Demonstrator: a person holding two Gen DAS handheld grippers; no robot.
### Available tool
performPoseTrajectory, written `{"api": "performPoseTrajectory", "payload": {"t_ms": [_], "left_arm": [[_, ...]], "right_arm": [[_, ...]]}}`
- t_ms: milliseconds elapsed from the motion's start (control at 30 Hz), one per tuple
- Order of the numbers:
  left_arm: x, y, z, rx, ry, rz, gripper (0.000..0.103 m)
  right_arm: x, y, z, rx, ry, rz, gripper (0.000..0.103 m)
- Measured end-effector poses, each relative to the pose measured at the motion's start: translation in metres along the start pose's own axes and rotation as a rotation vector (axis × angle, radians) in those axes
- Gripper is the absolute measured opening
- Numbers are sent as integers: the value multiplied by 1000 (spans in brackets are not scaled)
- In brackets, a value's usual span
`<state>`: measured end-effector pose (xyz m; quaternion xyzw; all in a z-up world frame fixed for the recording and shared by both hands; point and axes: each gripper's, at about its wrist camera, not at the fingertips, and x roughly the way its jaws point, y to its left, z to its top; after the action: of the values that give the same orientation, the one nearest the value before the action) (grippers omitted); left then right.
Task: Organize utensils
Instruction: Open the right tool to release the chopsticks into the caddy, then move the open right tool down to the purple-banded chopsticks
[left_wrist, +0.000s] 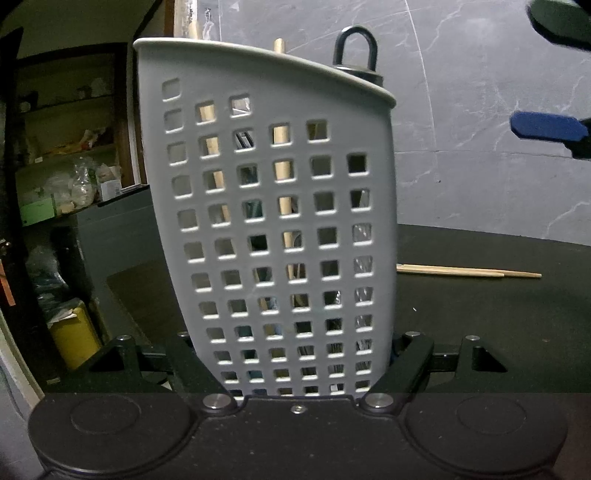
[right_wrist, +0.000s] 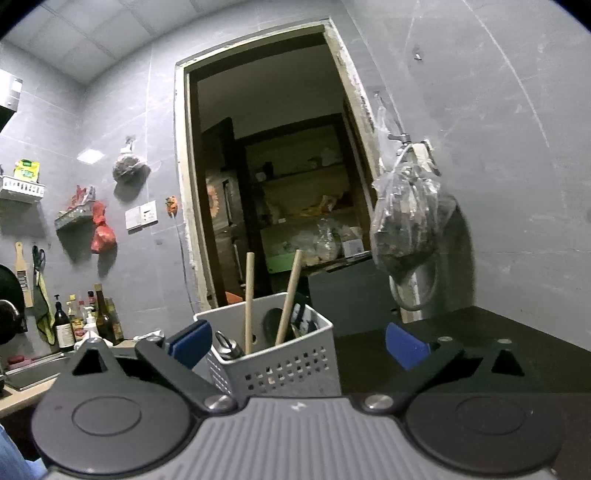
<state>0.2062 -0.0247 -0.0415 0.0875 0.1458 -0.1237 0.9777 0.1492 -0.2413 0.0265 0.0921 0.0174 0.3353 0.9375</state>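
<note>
The left gripper is clamping the gray perforated caddy low on its 2 side walls, its jaws closed in against the plastic, and the caddy is standing upright on the dark bench right in front of the camera. Through the square holes, wooden handles and darker utensils are showing inside. A black loop handle is sticking up above the rim on the right side. A pair of wooden chopsticks is lying flat on the bench to the right of the caddy, toward the bench's back edge by the gray marbled wall.

The right gripper is hovering just beside the caddy, pointing level at it, with its jaws standing wide apart and nothing between the blue pads. In the left wrist view the same blue pad is appearing at the upper right, apart from the caddy.

From the right wrist view, 2 wooden handles are leaning out of the caddy, with a metal utensil at its near-left corner. A plastic bag is hanging on the wall beside an open doorway.
</note>
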Motion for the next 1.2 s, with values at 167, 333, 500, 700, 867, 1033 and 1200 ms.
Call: {"api": "performPoseTrajectory", "payload": {"t_ms": [167,333,500,700,867,1033,1200], "left_arm": [[-1,-4,0,7,2,7,78],[0,-7,0,7,3,17,78],[0,-9,0,8,1,20,78],[-1,-11,-4,8,-6,25,78],[0,-12,-5,18,-7,26,78],[3,-13,-4,24,-3,29,79],[1,-14,-1,19,-2,34,79]], "right_arm": [[-11,-5,-7,10,12,-27,103],[-14,-6,-17,-4,56,-74,103],[-10,-4,-25,-71,138,-165,103],[4,-12,-35,-113,303,-299,103],[17,-28,-39,-115,431,-344,103],[50,-53,-32,-110,549,-376,103],[88,-76,-26,-173,605,-396,102]]}}
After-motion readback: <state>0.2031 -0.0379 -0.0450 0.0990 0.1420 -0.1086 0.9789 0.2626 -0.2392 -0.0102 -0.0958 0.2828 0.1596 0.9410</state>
